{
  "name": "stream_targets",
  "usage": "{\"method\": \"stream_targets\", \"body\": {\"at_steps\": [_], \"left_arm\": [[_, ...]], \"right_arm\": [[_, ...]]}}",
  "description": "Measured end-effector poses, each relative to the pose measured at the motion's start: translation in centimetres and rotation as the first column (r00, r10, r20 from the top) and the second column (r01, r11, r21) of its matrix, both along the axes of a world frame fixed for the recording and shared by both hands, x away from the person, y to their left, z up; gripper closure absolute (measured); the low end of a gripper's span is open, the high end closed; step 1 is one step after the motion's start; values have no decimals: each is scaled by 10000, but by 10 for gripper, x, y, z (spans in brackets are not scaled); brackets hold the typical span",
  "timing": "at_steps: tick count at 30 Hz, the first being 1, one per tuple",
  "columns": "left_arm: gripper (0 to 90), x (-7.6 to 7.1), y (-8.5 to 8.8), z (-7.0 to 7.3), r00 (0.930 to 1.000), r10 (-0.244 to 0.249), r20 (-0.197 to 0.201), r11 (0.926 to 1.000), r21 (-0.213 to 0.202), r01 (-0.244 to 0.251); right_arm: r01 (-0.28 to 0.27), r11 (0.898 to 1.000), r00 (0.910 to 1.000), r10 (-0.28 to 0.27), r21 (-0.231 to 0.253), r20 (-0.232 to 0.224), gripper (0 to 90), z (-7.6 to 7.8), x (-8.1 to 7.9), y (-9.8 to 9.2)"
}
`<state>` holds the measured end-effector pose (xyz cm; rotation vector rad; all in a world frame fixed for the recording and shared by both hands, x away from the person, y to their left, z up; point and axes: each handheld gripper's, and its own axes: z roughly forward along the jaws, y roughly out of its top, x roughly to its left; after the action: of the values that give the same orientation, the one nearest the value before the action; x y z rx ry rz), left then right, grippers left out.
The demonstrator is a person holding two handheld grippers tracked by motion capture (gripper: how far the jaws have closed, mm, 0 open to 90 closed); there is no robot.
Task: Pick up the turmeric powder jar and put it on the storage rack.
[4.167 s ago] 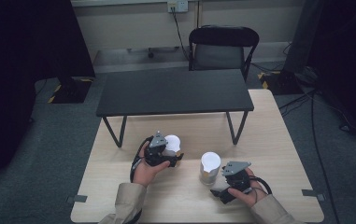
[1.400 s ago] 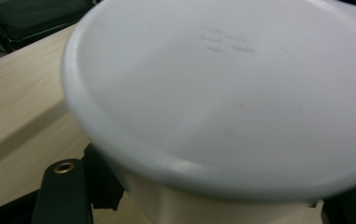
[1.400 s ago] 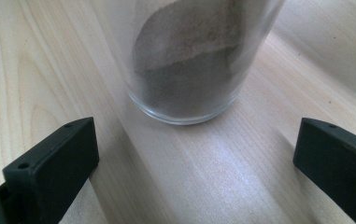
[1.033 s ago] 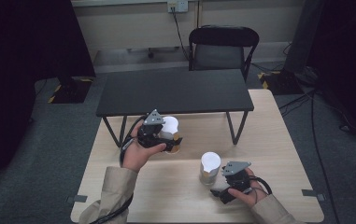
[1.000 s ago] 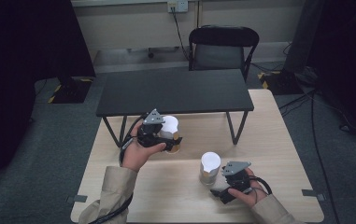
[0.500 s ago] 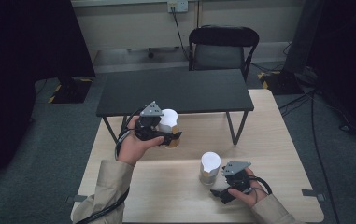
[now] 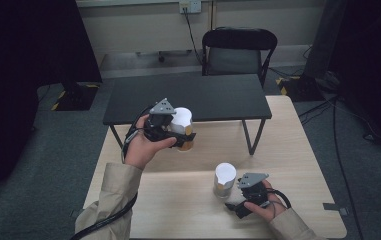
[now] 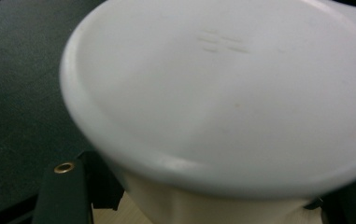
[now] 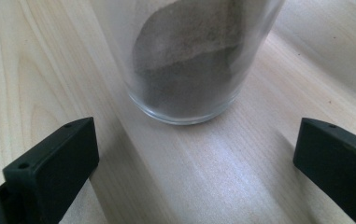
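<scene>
The left gripper is clamped on a white-lidded cup held up above the wooden table, while the right gripper rests on the table with jaws spread wide, gripping nothing, just behind a second lidded cup standing there.

Clear jar w/ brown powder on wood table, jaws apart.

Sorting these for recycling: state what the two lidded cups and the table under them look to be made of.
Held cup: smooth matt white lid, probably plastic, with faint moulded marks. Standing cup: clear, glossy wall, glass or hard plastic, brownish powder visible through it. Table: pale wood or wood-look laminate, with visible grain lines.
</scene>
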<state>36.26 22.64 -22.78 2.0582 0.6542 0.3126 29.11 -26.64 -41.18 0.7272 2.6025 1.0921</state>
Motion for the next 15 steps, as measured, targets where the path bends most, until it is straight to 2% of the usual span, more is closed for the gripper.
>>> {"method": "stream_targets", "body": {"at_steps": [6,10,15], "left_arm": [[304,3,-2,13,10000,-72,0,9999,81,72],[304,5,-1,19,10000,-77,16,10000,-31,77],[304,8,-3,31,10000,1,84,10000,86,-2]], "right_arm": [[2,10000,10000,-2,0,2,0,0,0,0],[1,10000,10000,-1,1,2,0,0,0,0],[0,10000,10000,0,1,2,0,0,0,0]]}}
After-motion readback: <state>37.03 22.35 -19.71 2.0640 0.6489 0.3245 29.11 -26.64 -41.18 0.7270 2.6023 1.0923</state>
